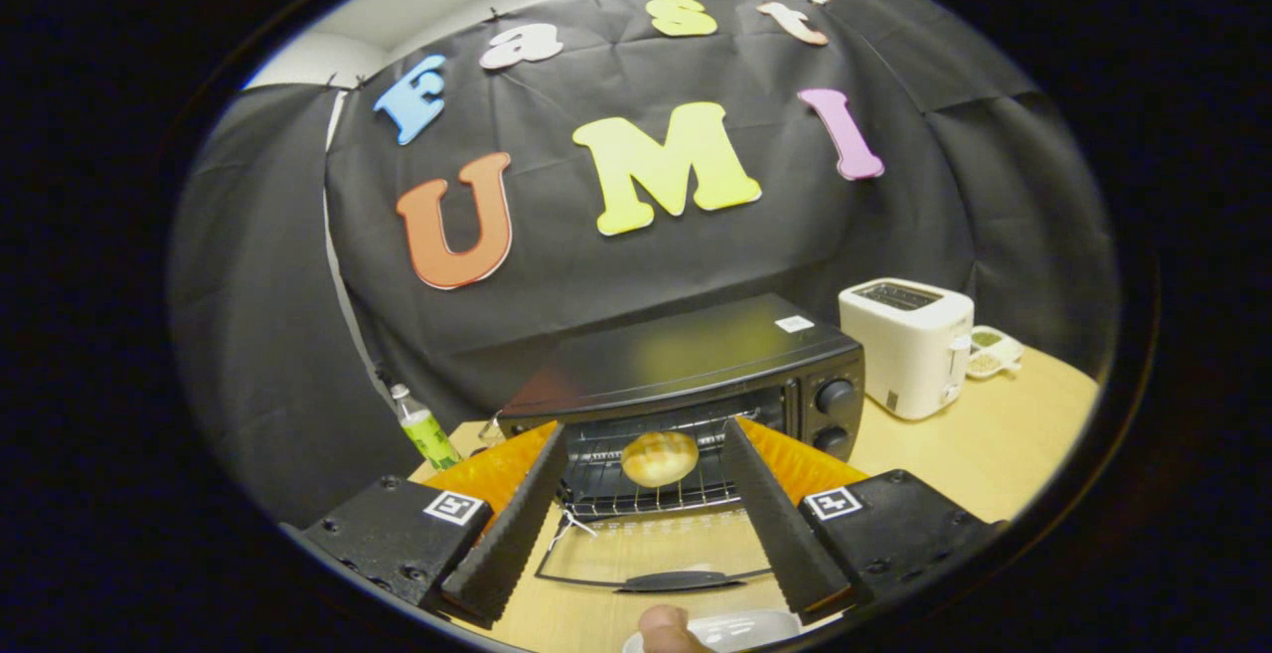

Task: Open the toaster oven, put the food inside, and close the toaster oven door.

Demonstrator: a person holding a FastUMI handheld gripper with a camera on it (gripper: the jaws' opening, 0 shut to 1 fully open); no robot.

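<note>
Claw (646, 454) with two long ribbed fingers (507, 534), spread wide apart. Each on a boxy block with screws and a square black-and-white marker (453, 507). Ridged orange panels behind.

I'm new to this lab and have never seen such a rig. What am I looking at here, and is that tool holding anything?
A person carries a two-finger gripper; the camera rides on it, looking forward along the fingers. They stand open and hold nothing. Beyond them, on a wooden table, sits a black toaster oven with its glass door folded down and a bread roll on the rack. To one side stands a white toaster, to the other a bottle. A fingertip and a white plate show nearest the camera.
</note>
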